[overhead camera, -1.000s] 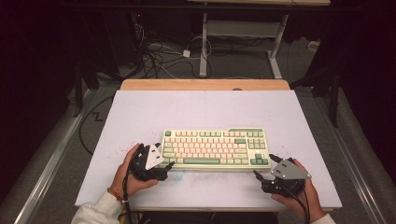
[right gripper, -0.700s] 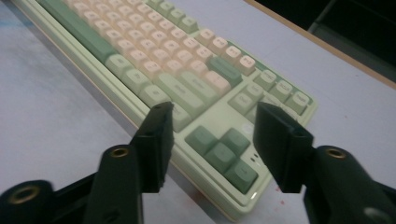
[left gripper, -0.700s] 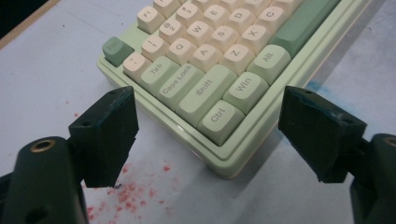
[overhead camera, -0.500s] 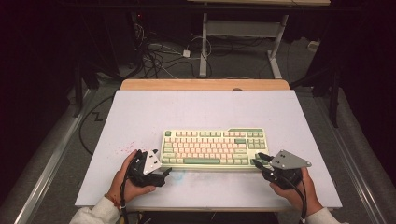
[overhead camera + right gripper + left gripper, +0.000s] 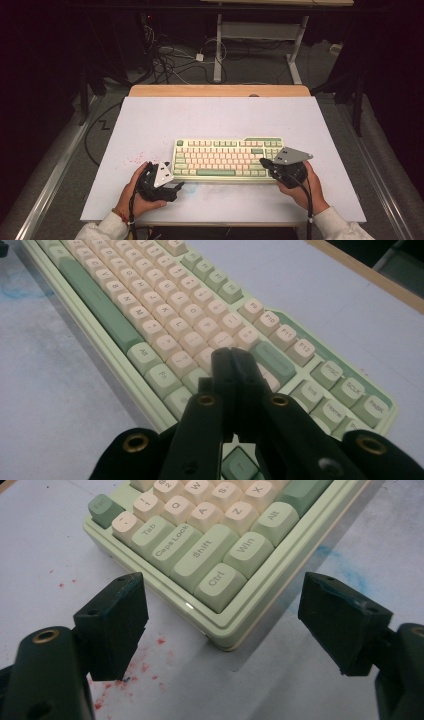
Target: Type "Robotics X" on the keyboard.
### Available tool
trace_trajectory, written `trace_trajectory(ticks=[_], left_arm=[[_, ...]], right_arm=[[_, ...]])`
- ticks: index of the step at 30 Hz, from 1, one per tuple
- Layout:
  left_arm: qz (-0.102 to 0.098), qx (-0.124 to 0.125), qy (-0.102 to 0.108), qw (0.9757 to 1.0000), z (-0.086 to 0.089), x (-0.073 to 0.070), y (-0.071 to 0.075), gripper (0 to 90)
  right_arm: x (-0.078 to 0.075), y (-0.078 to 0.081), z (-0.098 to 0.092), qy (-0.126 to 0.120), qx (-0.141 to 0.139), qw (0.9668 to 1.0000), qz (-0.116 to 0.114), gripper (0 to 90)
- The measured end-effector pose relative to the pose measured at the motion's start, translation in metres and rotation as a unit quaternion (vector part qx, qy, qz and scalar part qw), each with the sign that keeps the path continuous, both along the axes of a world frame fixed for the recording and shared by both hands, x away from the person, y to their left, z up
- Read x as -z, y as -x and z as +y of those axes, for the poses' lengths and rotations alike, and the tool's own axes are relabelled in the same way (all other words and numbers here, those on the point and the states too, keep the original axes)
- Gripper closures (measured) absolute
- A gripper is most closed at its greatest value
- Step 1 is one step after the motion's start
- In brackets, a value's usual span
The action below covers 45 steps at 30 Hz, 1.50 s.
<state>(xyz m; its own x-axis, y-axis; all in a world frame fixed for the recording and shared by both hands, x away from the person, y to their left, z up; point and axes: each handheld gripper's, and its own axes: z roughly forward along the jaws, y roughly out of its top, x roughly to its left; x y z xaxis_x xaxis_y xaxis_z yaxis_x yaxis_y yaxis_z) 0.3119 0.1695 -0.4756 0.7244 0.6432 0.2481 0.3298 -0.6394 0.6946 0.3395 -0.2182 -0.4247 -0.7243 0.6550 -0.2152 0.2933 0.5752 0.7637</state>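
A pale green keyboard (image 5: 227, 156) with cream and green keys lies on the white table (image 5: 220, 120), near its front edge. My left gripper (image 5: 177, 186) rests on the table by the keyboard's front left corner. In the left gripper view its jaws stand wide open either side of that corner of the keyboard (image 5: 210, 540), apart from it. My right gripper (image 5: 263, 162) hovers over the keyboard's right end. Its jaws have just been closing and now meet with nothing between them; in the right gripper view the shut tips (image 5: 232, 357) point over the keys (image 5: 150, 305).
Red specks (image 5: 135, 159) and a faint blue smudge (image 5: 332, 562) mark the table by the left gripper. A wooden strip (image 5: 220, 90) runs along the table's far edge. Cables (image 5: 170, 62) and a desk frame (image 5: 260, 30) lie on the floor beyond.
My right gripper has moved left and up from the table beside the keyboard to over its right end, and its jaws have gone from open to shut. The left gripper has stayed put.
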Motion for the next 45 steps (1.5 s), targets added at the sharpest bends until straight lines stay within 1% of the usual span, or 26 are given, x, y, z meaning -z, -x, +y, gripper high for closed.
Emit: trace_trajectory(ticks=[3, 8, 12, 18, 22, 25, 26, 27, 28, 29, 30, 31, 32, 33, 34, 35, 37, 38, 40, 43, 45], left_arm=[[0.004, 0.001, 0.008, 1.0000, 0.000, 0.000, 0.000, 18.6], [0.004, -0.001, 0.007, 1.0000, 0.000, 0.000, 0.000, 18.7], [0.005, 0.000, 0.006, 1.0000, 0.000, 0.000, 0.000, 18.6], [0.009, 0.003, -0.003, 1.0000, -0.001, 0.001, -0.001, 18.6], [0.011, 0.005, -0.004, 0.9999, -0.001, 0.002, -0.001, 18.6], [0.011, 0.006, -0.002, 0.9999, -0.002, 0.002, -0.001, 18.7], [0.010, 0.006, -0.004, 0.9999, -0.002, 0.001, -0.001, 18.8], [0.005, 0.005, -0.008, 0.9999, -0.003, 0.000, -0.001, 19.5], [0.003, 0.008, -0.008, 0.9999, -0.003, -0.001, 0.000, 20.4], [0.002, 0.012, -0.002, 0.9999, -0.003, -0.004, 0.001, 22.1], [0.002, 0.013, 0.008, 0.9999, -0.002, -0.007, 0.001, 26.0], [0.008, 0.016, 0.022, 0.9996, -0.001, -0.010, 0.001, 27.8], [0.011, 0.017, 0.029, 0.9994, 0.000, -0.012, 0.001, 29.6], [0.010, 0.010, 0.027, 0.9995, 0.000, -0.014, 0.001, 34.9], [0.010, 0.010, 0.031, 0.9994, 0.001, -0.016, 0.001, 37.8], [0.012, 0.013, 0.033, 0.9993, 0.002, -0.018, 0.001, 38.9], [0.014, 0.015, 0.035, 0.9992, 0.004, -0.021, 0.001, 51.4], [0.017, 0.017, 0.040, 0.9989, 0.006, -0.023, 0.001, 54.8], [0.020, 0.013, 0.050, 0.9984, 0.010, -0.026, 0.000, 66.3], [0.023, 0.009, 0.060, 0.9979, 0.014, -0.030, -0.002, 77.1], [0.023, 0.011, 0.054, 0.9982, 0.015, -0.030, -0.002, 82.3]], right_arm=[[0.004, -0.006, 0.007, 0.006, -0.006, 0.9999, 0.011, 90.0], [0.011, -0.013, 0.016, 0.018, -0.013, 0.9995, 0.021, 90.0], [0.017, -0.015, 0.020, 0.028, -0.016, 0.9991, 0.027, 90.0], [0.022, -0.017, 0.021, 0.035, -0.012, 0.9988, 0.032, 90.0], [0.026, -0.019, 0.020, 0.039, -0.009, 0.9987, 0.033, 90.0], [0.026, -0.019, 0.019, 0.037, -0.006, 0.9988, 0.032, 90.0], [0.027, -0.019, 0.019, 0.037, -0.005, 0.9987, 0.034, 90.0], [0.028, -0.019, 0.019, 0.039, -0.005, 0.9986, 0.035, 90.0], [0.030, -0.019, 0.019, 0.039, -0.005, 0.9988, 0.031, 90.0], [0.031, -0.018, 0.018, 0.035, -0.003, 0.9989, 0.031, 90.0], [0.031, -0.018, 0.018, 0.035, -0.002, 0.9989, 0.032, 90.0], [0.030, -0.018, 0.018, 0.036, -0.003, 0.9988, 0.031, 90.0], [0.031, -0.018, 0.018, 0.035, -0.002, 0.9989, 0.031, 90.0], [0.031, -0.018, 0.018, 0.035, -0.002, 0.9989, 0.031, 90.0], [0.031, -0.018, 0.018, 0.036, -0.001, 0.9989, 0.030, 90.0], [0.031, -0.017, 0.018, 0.036, -0.002, 0.9989, 0.029, 90.0], [0.031, -0.017, 0.018, 0.035, -0.001, 0.9990, 0.029, 90.0], [0.031, -0.017, 0.018, 0.035, 0.000, 0.9990, 0.029, 90.0], [0.031, -0.017, 0.018, 0.034, 0.000, 0.9990, 0.029, 90.0], [0.032, -0.017, 0.017, 0.033, -0.001, 0.9991, 0.027, 90.0], [0.032, -0.017, 0.017, 0.033, -0.001, 0.9991, 0.028, 90.0]])
